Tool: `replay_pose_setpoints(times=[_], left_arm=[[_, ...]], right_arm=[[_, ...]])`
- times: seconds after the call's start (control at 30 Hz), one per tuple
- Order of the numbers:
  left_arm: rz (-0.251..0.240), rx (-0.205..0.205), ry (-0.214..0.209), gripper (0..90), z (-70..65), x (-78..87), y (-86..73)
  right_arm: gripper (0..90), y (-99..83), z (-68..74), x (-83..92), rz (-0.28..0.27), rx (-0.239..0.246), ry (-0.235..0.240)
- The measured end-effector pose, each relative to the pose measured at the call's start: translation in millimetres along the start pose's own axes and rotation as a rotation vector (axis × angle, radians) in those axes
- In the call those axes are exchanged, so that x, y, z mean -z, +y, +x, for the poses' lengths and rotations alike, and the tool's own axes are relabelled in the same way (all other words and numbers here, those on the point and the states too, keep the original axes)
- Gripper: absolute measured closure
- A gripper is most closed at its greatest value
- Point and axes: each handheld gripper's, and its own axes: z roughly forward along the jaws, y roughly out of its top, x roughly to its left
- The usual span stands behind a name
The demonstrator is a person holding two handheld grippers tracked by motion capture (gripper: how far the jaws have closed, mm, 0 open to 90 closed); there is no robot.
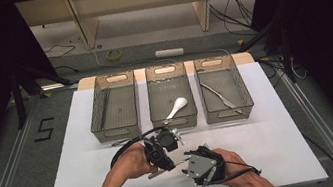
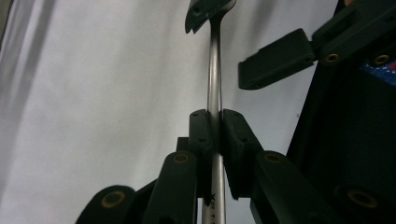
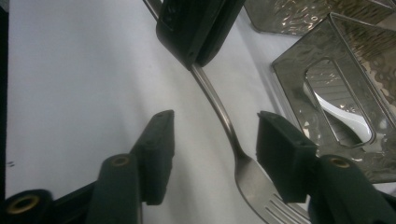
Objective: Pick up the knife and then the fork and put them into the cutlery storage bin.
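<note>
Item: metal fork [image 3: 224,123], held in the air low over the worktop [image 1: 270,122], lower centre of the high view, between the two grippers.
Fork, handle end: clamped in the left gripper [image 2: 214,126]; in the left gripper view the stem runs straight up the middle of the frame between the two pads.
Fork, tine end: at the bottom of the right gripper view, tines right of centre, neck curving up toward the other gripper at the top of the frame.
Left gripper: clenched on the fork handle, pads tight against the stem on both sides; seen at lower centre in the high view [image 1: 165,162].
Right gripper: [image 3: 215,140] jaws part-way in and standing on either side of the fork's neck; the left pad is well clear of the metal, the right pad is just beside it, and contact cannot be told.
Hands: the left hand [image 1: 132,162] comes in from lower left, the right hand [image 1: 233,161] from lower right, close together.
Left bin [image 1: 117,131]: upper left of centre, one thin dark utensil along its left wall.
Middle bin [image 1: 175,122]: white spoon [image 1: 177,107] inside.
Right bin [image 1: 228,114]: metal knife [image 1: 219,96] lying on a slant.
Worktop: white, bins in a row at its far edge.
</note>
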Motion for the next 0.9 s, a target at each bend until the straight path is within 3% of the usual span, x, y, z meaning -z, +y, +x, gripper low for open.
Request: replay_pose_setpoints(times=[0.17, 0.2, 0.3, 0.53, 0.63, 0.77, 0.8, 0.9], left_arm=[[0.009, -0.005, -0.007, 82.3, -2.0, -1.1, 2.0], [0.009, -0.005, -0.01, 82.2, -2.5, -1.1, 2.6], [0.019, -0.021, -0.014, 82.2, -4.7, -1.8, 4.7], [0.011, -0.019, -0.036, 82.2, -6.4, -3.3, 7.4], [0.006, -0.019, -0.039, 82.2, -6.7, -3.5, 7.6], [-0.016, -0.02, -0.044, 82.1, -6.1, -0.7, 7.4], [-0.021, -0.019, -0.046, 82.4, -6.0, 0.1, 7.4], [-0.035, -0.022, -0.039, 83.0, -6.4, 1.0, 7.5]], right_arm=[[58.1, 0.6, 2.1, -3.8, 0.014, 0.035, -0.017], [59.4, 0.4, 0.6, -3.8, 0.023, 0.071, -0.01], [63.7, 1.4, 4.7, -6.0, 0.025, 0.066, -0.007], [76.5, 3.6, 6.3, -6.7, 0.042, 0.137, -0.017], [80.2, 4.7, 8.4, -5.9, 0.043, 0.132, -0.019], [86.3, 3.7, 10.8, -6.2, 0.066, 0.209, -0.027], [87.7, 3.1, 9.9, -6.7, 0.065, 0.255, -0.019], [88.0, 2.6, 8.8, -6.4, 0.057, 0.253, -0.022]])
